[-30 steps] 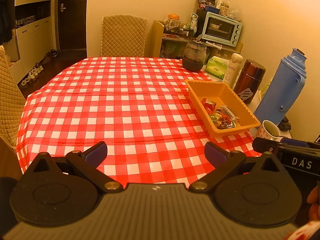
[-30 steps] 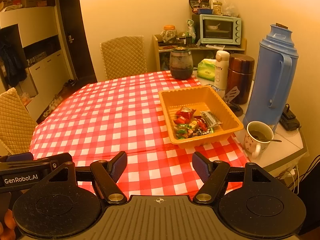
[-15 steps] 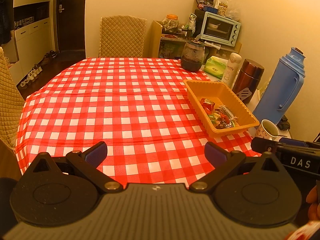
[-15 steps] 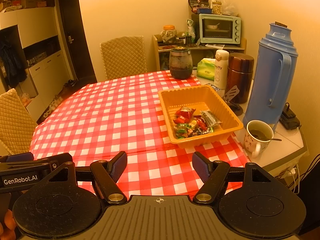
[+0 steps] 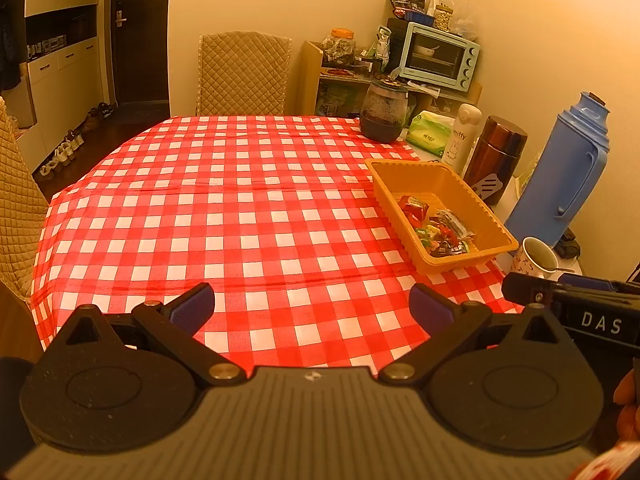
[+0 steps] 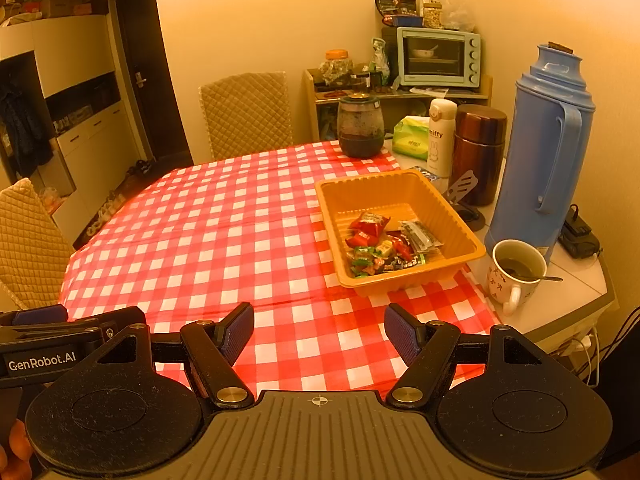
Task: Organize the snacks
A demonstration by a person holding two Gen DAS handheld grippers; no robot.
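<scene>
An orange tray [image 5: 460, 184] [image 6: 332, 216] sits at the right side of the red-and-white checked table. A pile of wrapped snacks [image 5: 438, 228] [image 6: 384, 246] lies in its near half. My left gripper [image 5: 312, 308] hovers open over the table's near edge, well short and left of the tray, with nothing between its fingers. My right gripper [image 6: 320, 334] is also open and empty, in front of the tray's near wall. Each gripper's body shows at the edge of the other's view.
Right of the tray stand a cup with a spoon [image 6: 516, 270], a blue thermos [image 6: 540, 152], a brown flask [image 6: 478, 152] and a white bottle [image 6: 440, 136]. A dark jar [image 6: 360, 126] sits at the far corner. Padded chairs [image 5: 242, 74] stand around the checked cloth [image 5: 224, 208].
</scene>
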